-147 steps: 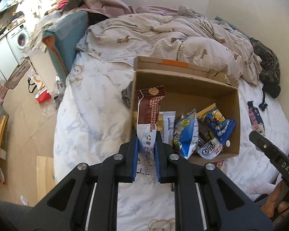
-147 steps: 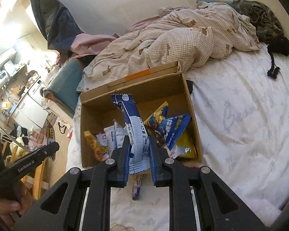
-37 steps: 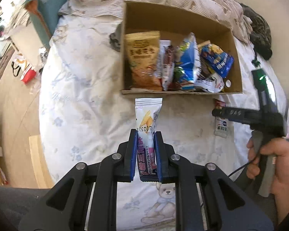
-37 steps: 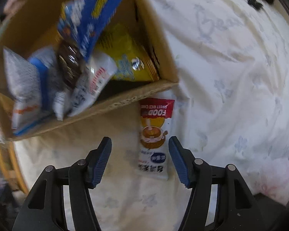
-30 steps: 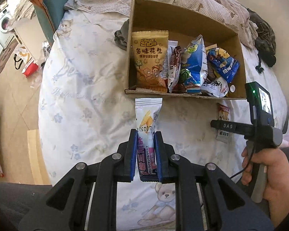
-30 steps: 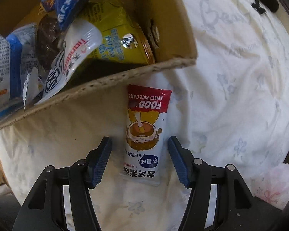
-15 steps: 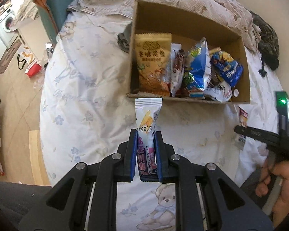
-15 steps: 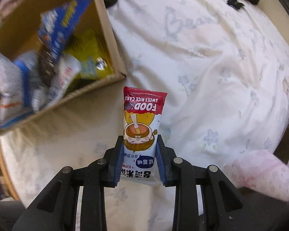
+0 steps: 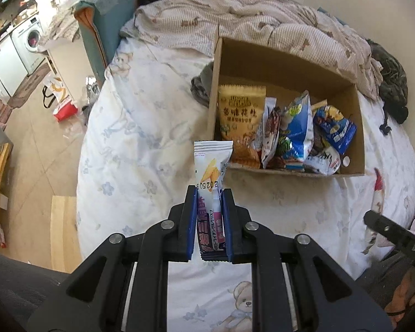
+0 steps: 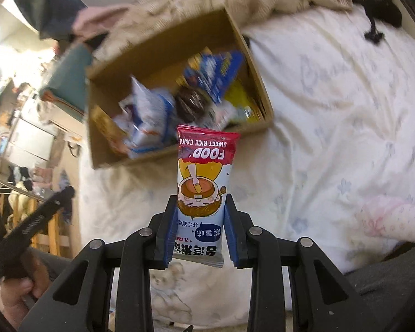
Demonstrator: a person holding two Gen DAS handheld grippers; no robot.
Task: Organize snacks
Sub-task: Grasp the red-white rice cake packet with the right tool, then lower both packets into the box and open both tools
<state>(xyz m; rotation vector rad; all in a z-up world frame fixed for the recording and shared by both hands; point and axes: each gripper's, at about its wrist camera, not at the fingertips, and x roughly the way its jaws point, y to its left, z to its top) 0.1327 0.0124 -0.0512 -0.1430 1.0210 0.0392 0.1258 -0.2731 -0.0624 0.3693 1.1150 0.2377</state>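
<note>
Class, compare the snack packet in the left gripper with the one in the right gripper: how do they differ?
The left gripper holds a white packet with purple lettering; the right gripper holds a red-topped rice cake packet with a cartoon face. The white packet looks narrower. Both stand upright, clamped at the lower end, outside the cardboard box.

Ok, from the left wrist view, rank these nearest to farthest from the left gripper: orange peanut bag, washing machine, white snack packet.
1. white snack packet, clamped in the left gripper.
2. orange peanut bag, ahead, at the box's left end.
3. washing machine, far left, off the bed.
</note>
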